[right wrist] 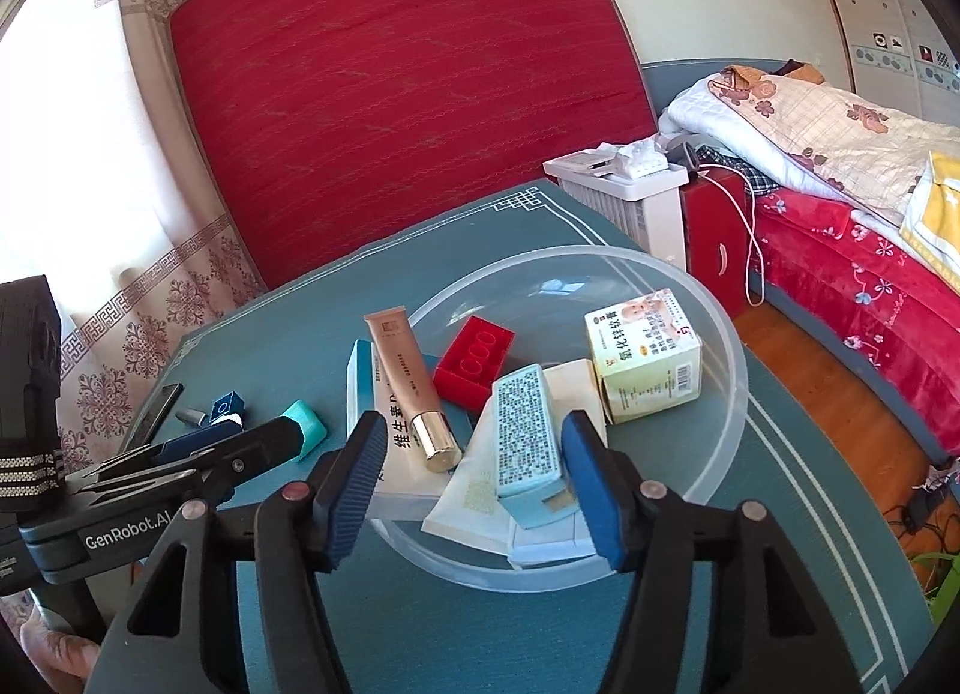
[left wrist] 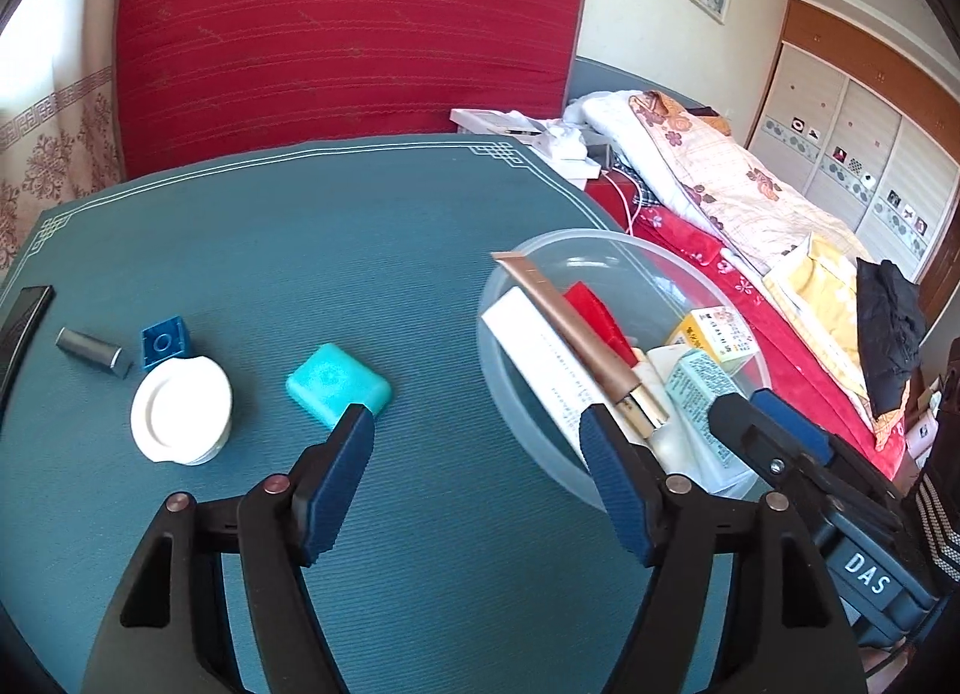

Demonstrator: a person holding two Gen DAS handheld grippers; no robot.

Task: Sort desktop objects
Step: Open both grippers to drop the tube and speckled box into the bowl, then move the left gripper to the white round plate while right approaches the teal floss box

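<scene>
**Desktop objects: most in the bowl, four left on the surface**

The desktop objects are split: several lie in the clear bowl [right wrist: 714, 328] at the right of the teal surface [left wrist: 360, 226], the rest sit at the left.

The right tongs [right wrist: 474, 487] stand open over the near rim of the bowl, and the pale blue printed box [right wrist: 528, 442] lies between the pads, apparently free of them. It leans on white packets, propped rather than flat. Judging from that, any brush from the pads on the way out could tip it over the near rim.

The left tongs [left wrist: 480, 466] are open too, gripping nothing, aimed at the bare surface between the bowl and the turquoise case [left wrist: 338, 385], whose near edge lies just beyond the left pad. The right pad overlaps the bowl rim in this view; I cannot tell whether it touches. A sideways swing there could nudge the light bowl toward the right edge of the surface, with the bed beyond.

Further left sit the white round lid [left wrist: 180, 409], the blue brick [left wrist: 165, 343] touching its far side, and the grey cylinder [left wrist: 93, 352] just beside the brick. Reaching for the lid could knock the brick, and the cylinder would likely roll.

In the bowl, the gold-capped tube [right wrist: 414, 388] sticks out over the far-left rim and could be flicked out by another drop.
</scene>
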